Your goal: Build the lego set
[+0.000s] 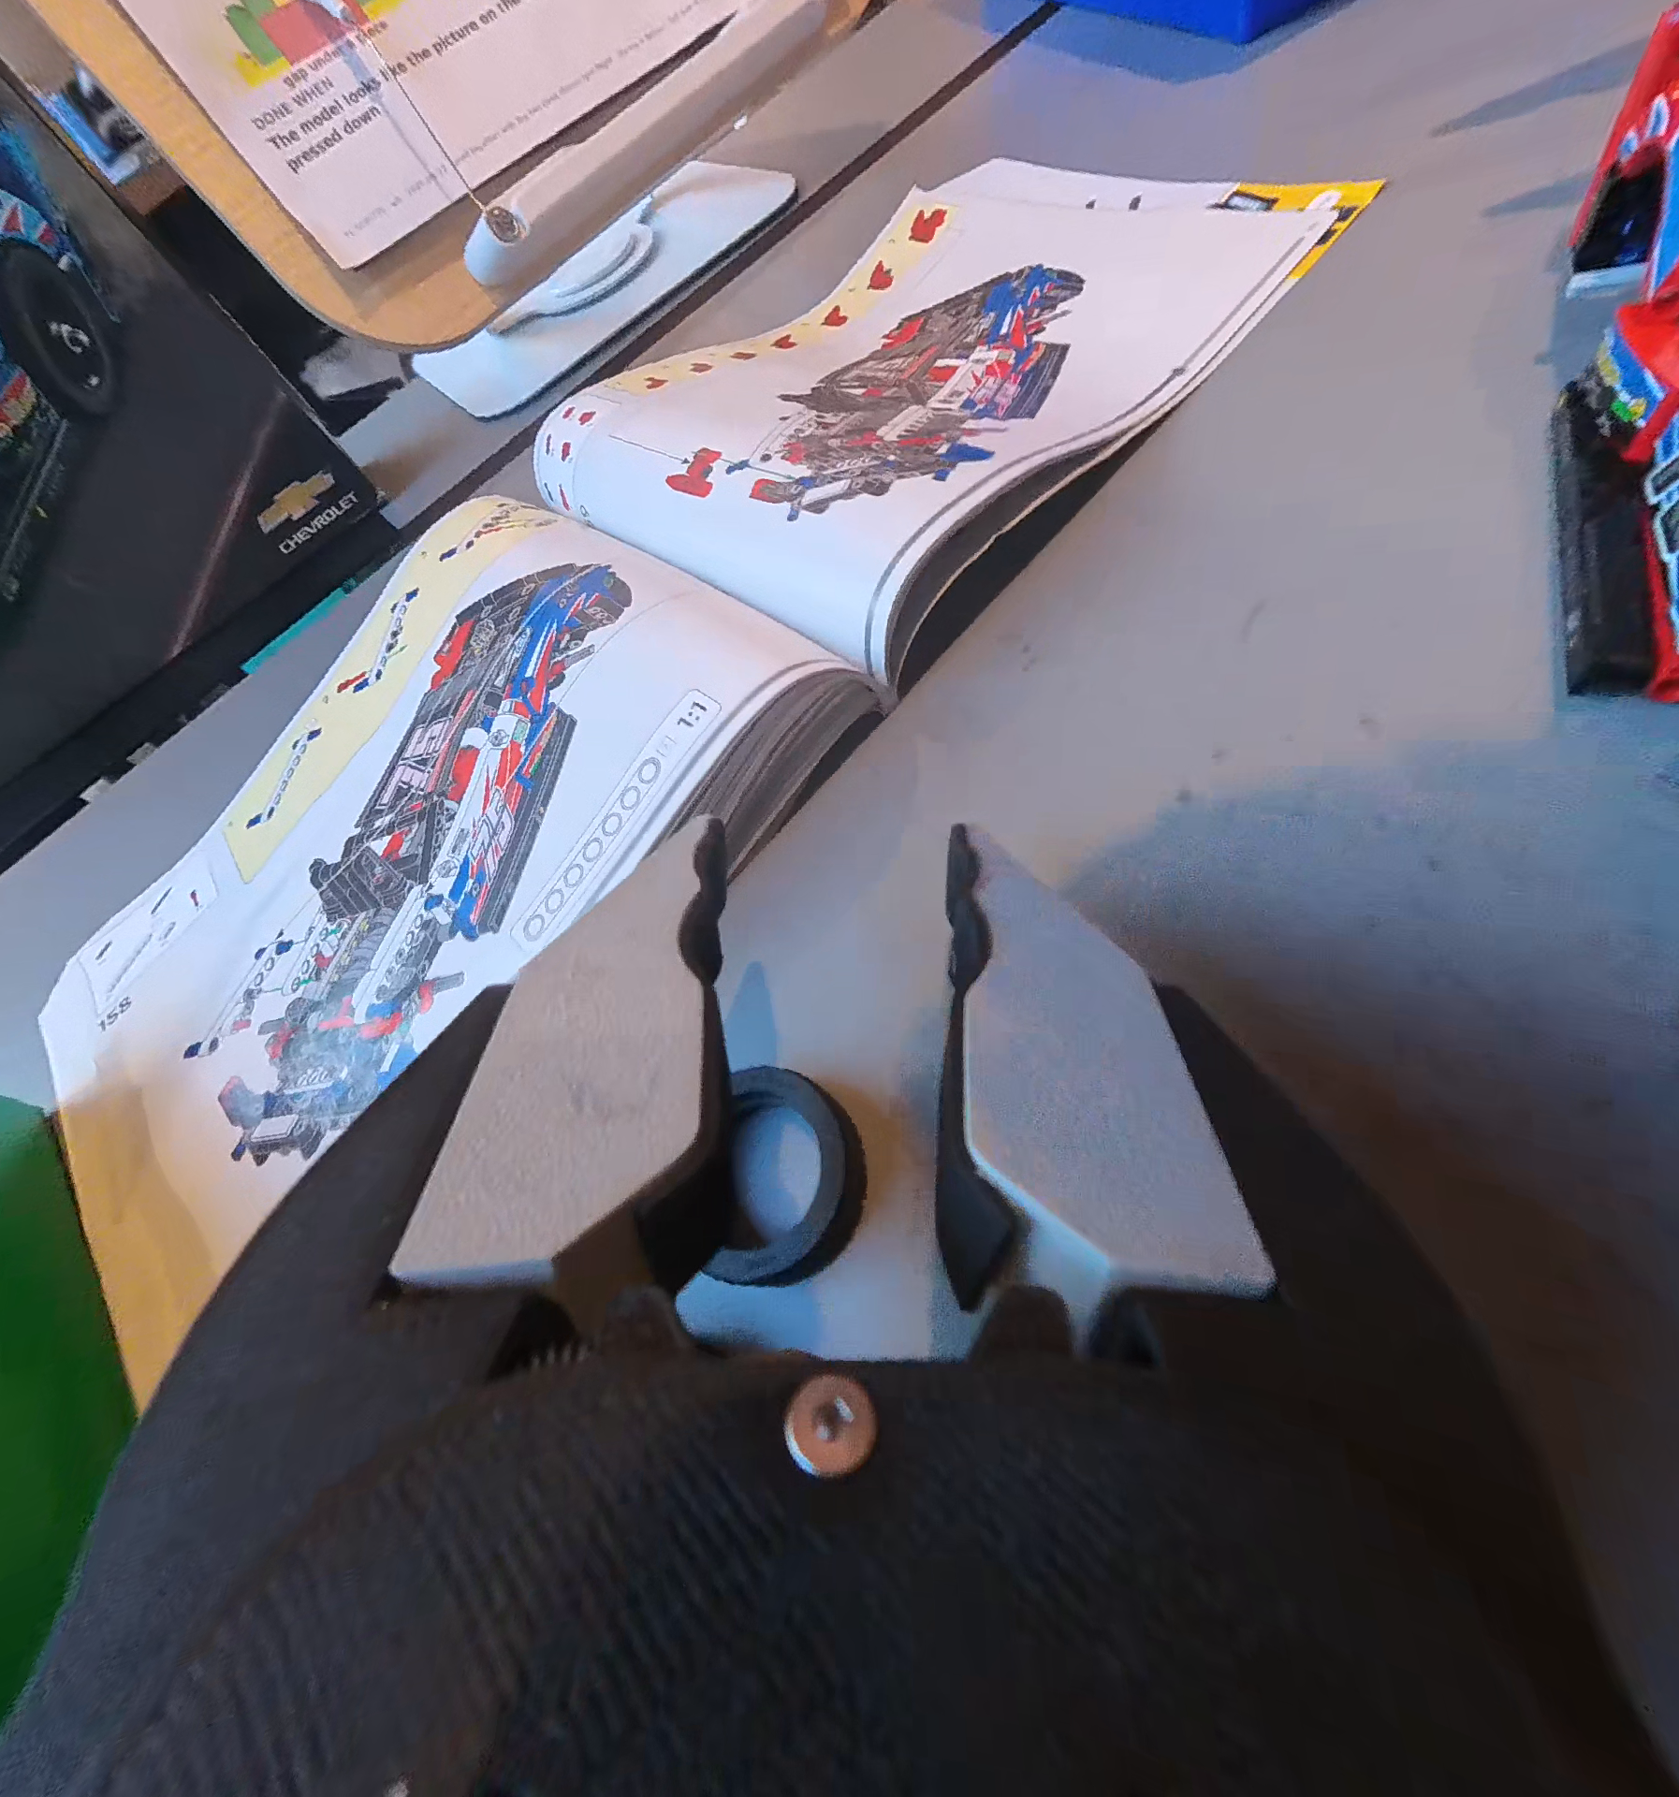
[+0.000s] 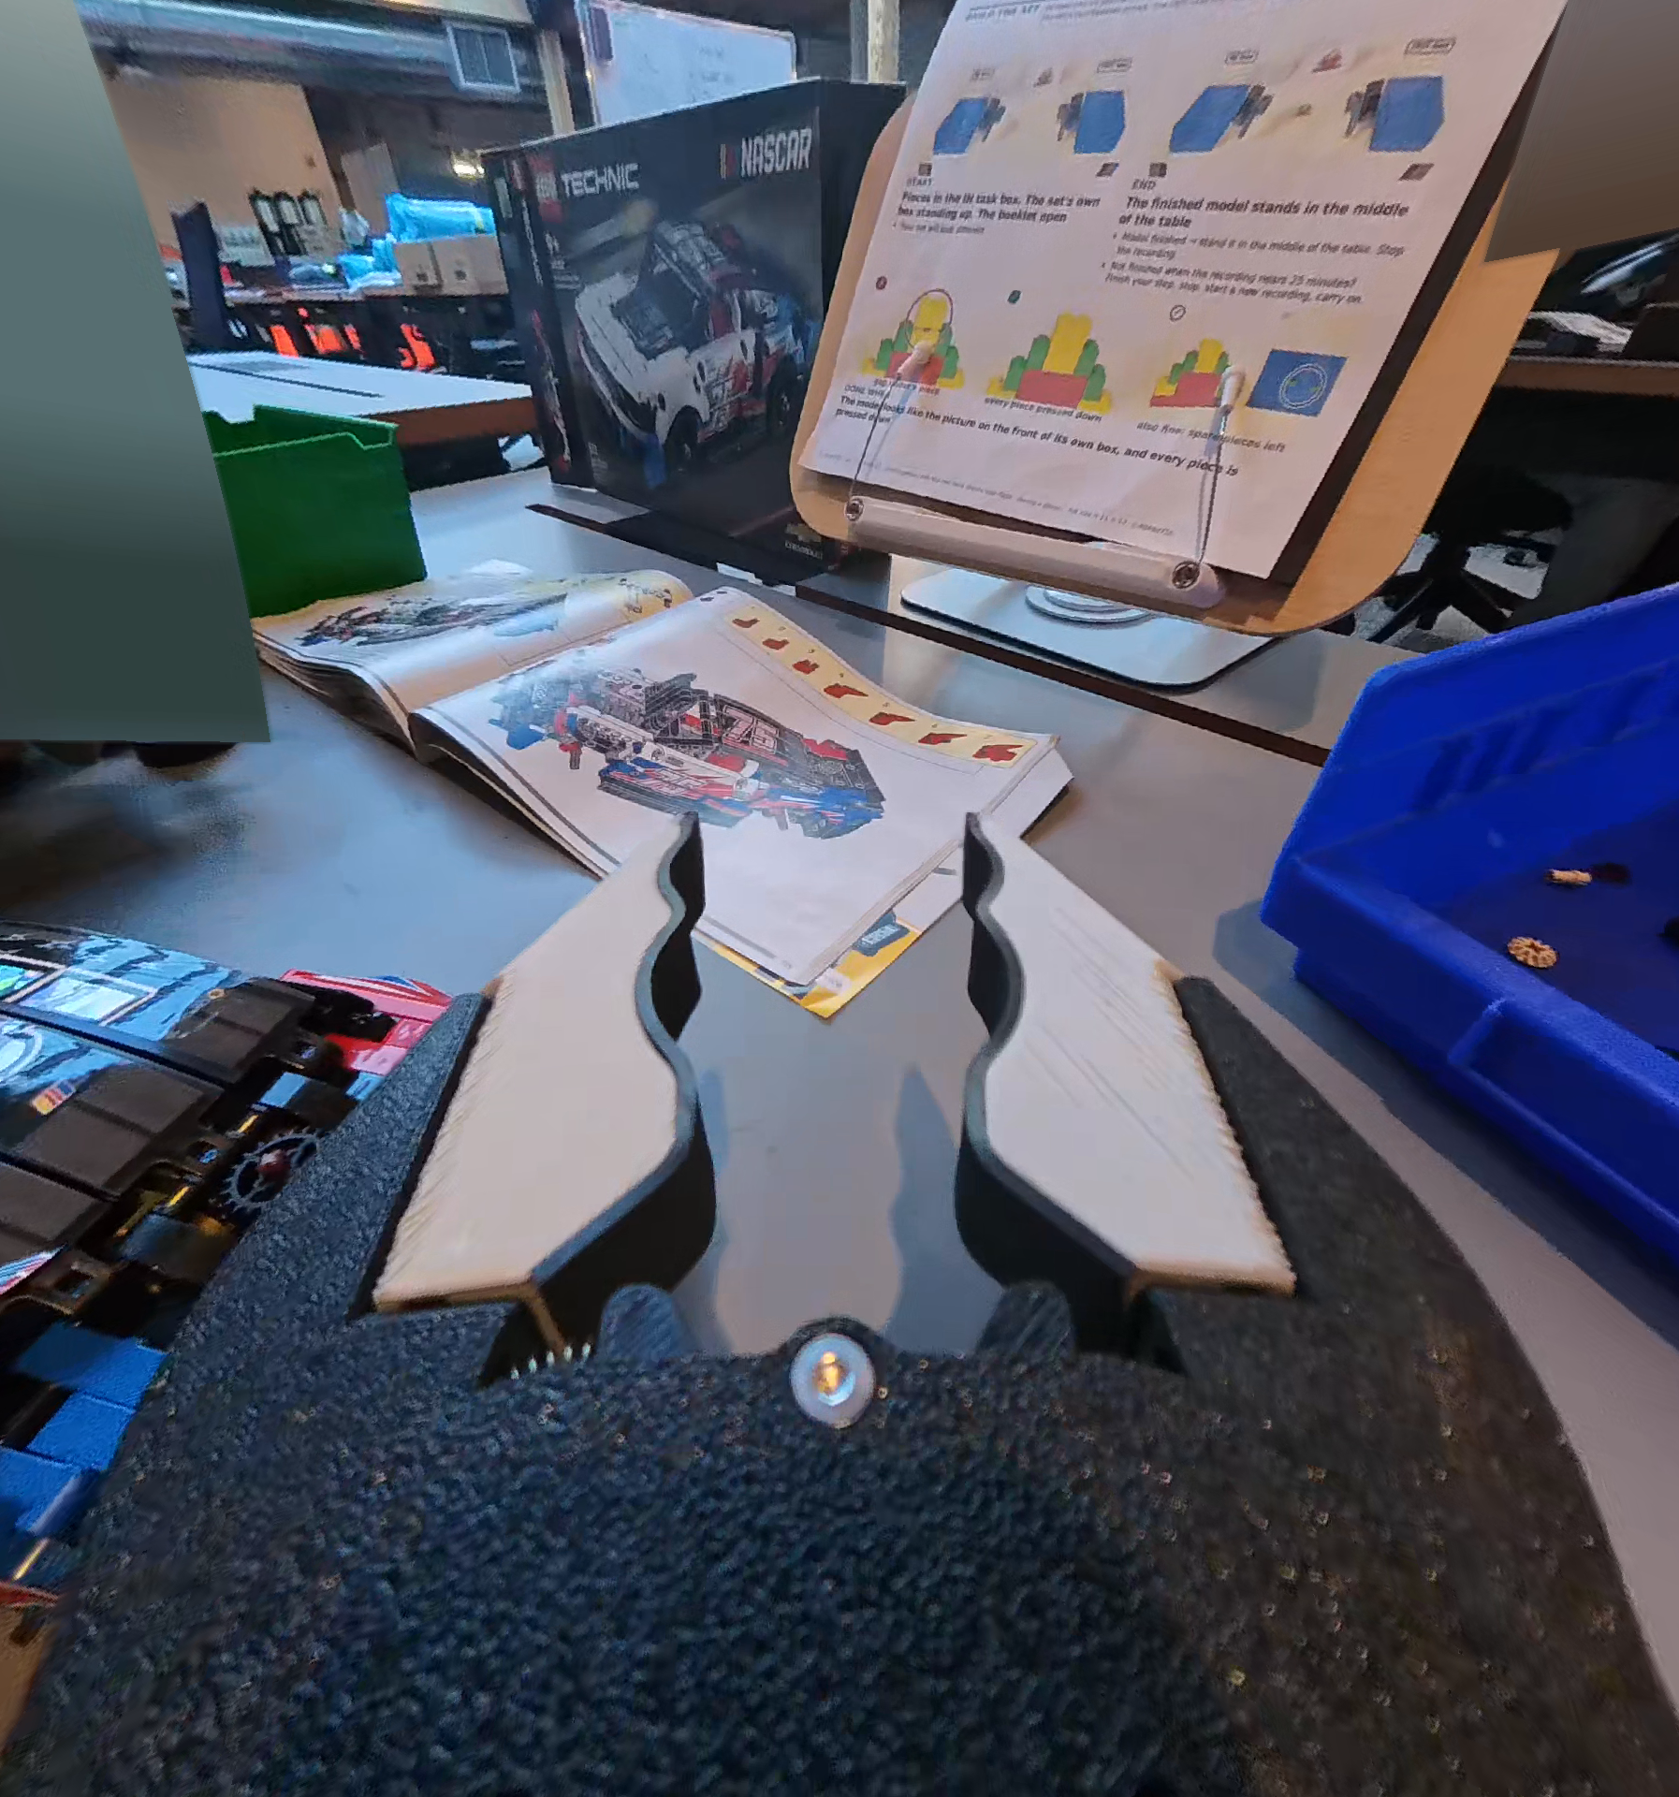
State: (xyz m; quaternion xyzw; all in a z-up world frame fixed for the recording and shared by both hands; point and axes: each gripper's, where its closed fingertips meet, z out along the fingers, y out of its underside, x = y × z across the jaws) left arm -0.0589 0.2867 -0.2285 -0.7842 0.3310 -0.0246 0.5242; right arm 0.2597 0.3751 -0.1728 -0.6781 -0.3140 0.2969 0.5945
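Two hand-held grippers, left agape, black tyre possibly loose between, right agape, printed booklet ahead.

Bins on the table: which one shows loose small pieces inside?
The blue bin, right of the booklet; the green bin shows only its outer walls.

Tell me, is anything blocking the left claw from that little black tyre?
Nothing visible does. The tyre lies on the grey table inside the open left claw, close against its left finger.
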